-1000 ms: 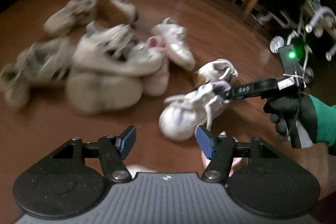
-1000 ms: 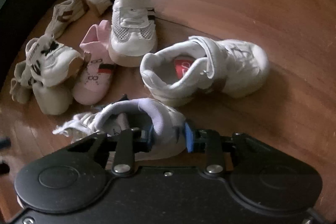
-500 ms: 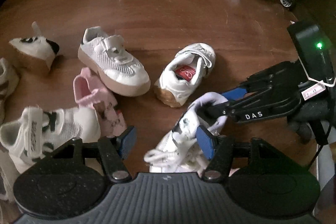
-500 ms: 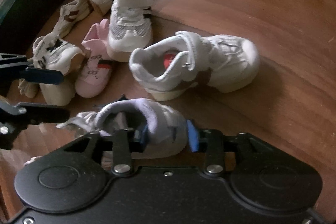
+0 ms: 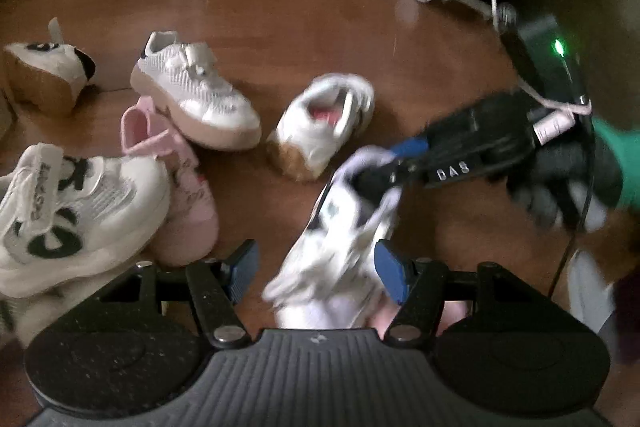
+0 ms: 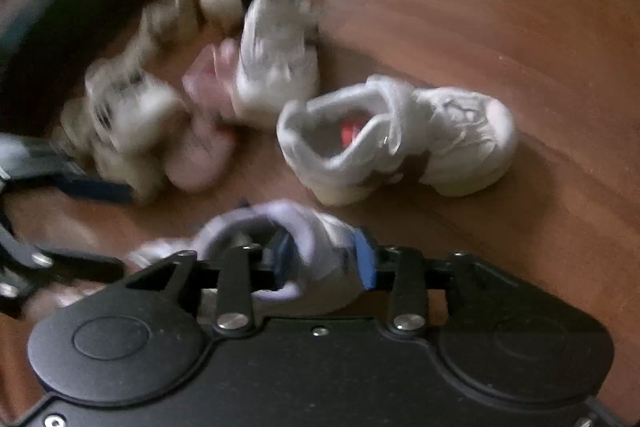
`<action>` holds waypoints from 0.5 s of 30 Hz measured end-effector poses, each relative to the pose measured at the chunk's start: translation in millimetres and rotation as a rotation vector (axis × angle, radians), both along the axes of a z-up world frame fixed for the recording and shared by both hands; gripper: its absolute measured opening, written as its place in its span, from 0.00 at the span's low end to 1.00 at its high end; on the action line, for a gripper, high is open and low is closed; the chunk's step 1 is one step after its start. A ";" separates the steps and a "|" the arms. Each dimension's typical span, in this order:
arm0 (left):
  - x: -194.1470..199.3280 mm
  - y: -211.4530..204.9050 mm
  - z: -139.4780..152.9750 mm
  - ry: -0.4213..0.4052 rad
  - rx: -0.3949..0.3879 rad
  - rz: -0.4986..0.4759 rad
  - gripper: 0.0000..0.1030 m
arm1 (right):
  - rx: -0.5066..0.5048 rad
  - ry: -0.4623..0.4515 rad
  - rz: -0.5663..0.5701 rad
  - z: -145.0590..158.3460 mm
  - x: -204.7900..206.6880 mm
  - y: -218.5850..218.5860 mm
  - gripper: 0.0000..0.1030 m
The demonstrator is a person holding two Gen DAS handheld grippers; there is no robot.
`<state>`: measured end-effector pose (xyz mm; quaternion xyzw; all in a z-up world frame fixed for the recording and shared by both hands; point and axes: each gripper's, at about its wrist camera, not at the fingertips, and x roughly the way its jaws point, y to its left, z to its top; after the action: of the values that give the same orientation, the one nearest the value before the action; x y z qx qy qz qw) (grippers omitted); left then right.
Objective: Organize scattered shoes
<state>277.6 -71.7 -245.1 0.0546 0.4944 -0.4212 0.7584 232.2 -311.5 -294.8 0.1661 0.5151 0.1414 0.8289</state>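
Fig.: right gripper (image 6: 320,259) clamps the pale lilac collar of a small white lace-up sneaker (image 5: 344,227), toe hanging toward the left gripper (image 5: 316,269), whose blue-padded fingers stand wide w/ nothing between them but the shoe's toe passing in front. Shoe seems lifted off the brown wooden floor (image 5: 280,7), though blur leaves that unsure. Nearby: white strap sneaker w/ red insole (image 6: 392,139), white mesh sneaker w/ tan sole (image 5: 196,91), pink bootie (image 5: 180,183), white-and-green strap sneaker (image 5: 76,211), all loosely heaped. Step in hand: carrying one shoe. Next calls for a steady hold and a clear spot beside its mate.
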 end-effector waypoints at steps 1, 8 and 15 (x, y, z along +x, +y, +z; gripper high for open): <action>7.2 -8.7 2.4 -0.002 0.001 0.009 0.61 | 0.001 -0.005 -0.015 3.4 -0.9 -3.5 0.43; 30.9 -63.7 -20.7 0.073 0.064 -0.006 0.58 | -0.059 0.035 -0.095 7.8 -8.5 -18.7 0.43; 32.7 -101.1 -52.9 0.118 0.198 -0.030 0.37 | -0.049 0.070 -0.148 -1.9 -18.9 -23.6 0.52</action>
<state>310.3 -172.8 -298.1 0.1117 0.5764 -0.3840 0.7126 213.3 -335.1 -296.7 0.1883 0.5333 0.0612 0.8224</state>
